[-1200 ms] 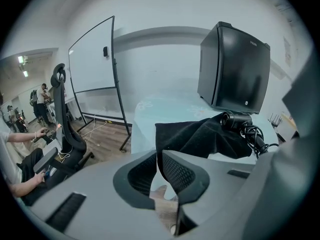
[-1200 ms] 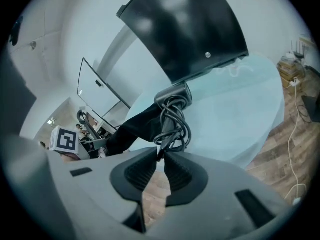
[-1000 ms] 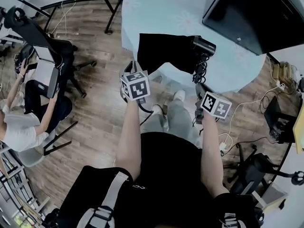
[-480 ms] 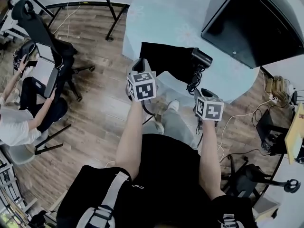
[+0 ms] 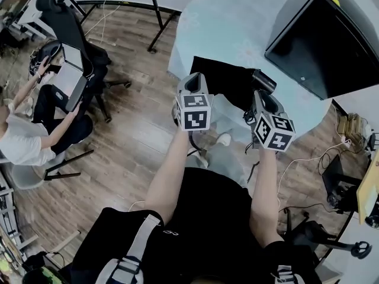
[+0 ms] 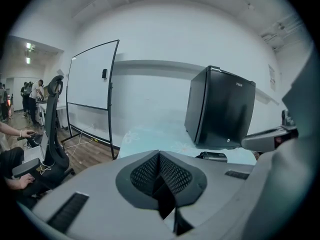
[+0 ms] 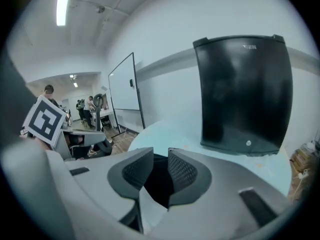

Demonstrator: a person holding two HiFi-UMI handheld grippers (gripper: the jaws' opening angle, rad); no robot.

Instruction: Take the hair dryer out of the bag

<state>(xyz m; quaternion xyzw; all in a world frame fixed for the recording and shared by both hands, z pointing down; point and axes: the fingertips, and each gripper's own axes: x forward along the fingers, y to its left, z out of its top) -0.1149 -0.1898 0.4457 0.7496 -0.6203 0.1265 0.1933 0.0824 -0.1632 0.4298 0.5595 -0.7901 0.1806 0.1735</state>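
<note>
A black bag (image 5: 224, 83) lies near the front edge of a round pale-blue table (image 5: 237, 22). The black hair dryer (image 5: 265, 80) pokes out of the bag's right end; its barrel also shows in the left gripper view (image 6: 214, 157). My left gripper (image 5: 193, 79) is raised at the bag's near left side, its jaws (image 6: 160, 158) shut with nothing in them. My right gripper (image 5: 264, 97) hovers just before the hair dryer. Its jaws (image 7: 161, 158) are closing but still apart, and only the dark bag (image 7: 159, 180) shows through the gap, farther off.
A black mini fridge (image 5: 328, 40) stands at the table's right rear. A whiteboard (image 6: 90, 91) on a black stand is left of the table. An office chair (image 5: 77, 58) and a seated person (image 5: 26, 144) are at far left. Cables (image 5: 308, 152) lie on the floor at right.
Both grippers have risen from below the table's edge up to the bag. The right one has come close to the hair dryer. The table and fridge sit lower and more rightward in view.
</note>
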